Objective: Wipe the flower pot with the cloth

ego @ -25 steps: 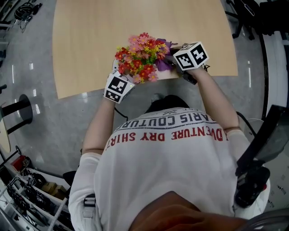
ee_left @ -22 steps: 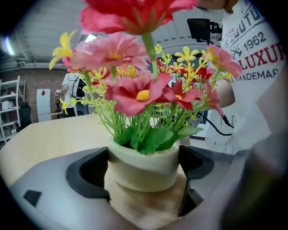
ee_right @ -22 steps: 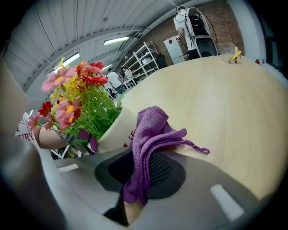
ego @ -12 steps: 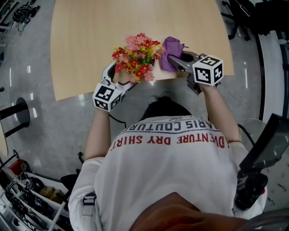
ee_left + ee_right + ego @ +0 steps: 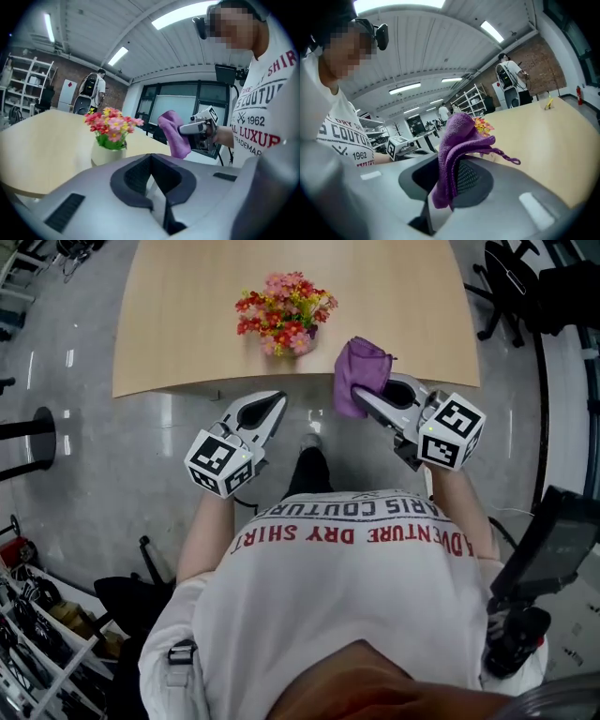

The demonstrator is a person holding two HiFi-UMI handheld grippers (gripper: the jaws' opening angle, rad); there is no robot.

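Pale wood, the table [image 5: 187, 334] fills the top of the head view, and it now has nothing on it but the flower pot [image 5: 107, 155]. The pot stands upright near the table's near edge, with nothing touching it. From above its flowers [image 5: 284, 313] hide it; I see its pale body only in the left gripper view.

A second ago both my tools were right at the pot. Now both are drawn back off the table edge and hang over the grey floor [image 5: 112, 456], well apart from the pot.

My left gripper [image 5: 277, 401] has just been closing. Its jaws are now pressed together with nothing between them. My right gripper [image 5: 373, 386] pinches the purple cloth [image 5: 362, 369], which bunches up above the jaws and trails a loose corner.

With the pot let go and the cloth lifted away, I judge this wiping pass is over or paused. Whether the pot is clean all round, I cannot tell.

Nothing lies between my tools and the pot; only the overhanging flowers crowd it from above. Black chairs [image 5: 525, 287] stand beyond the far right corner, a round black stand base [image 5: 28, 442] is on the floor at left, and a person with a backpack [image 5: 96, 91] stands far behind the table.
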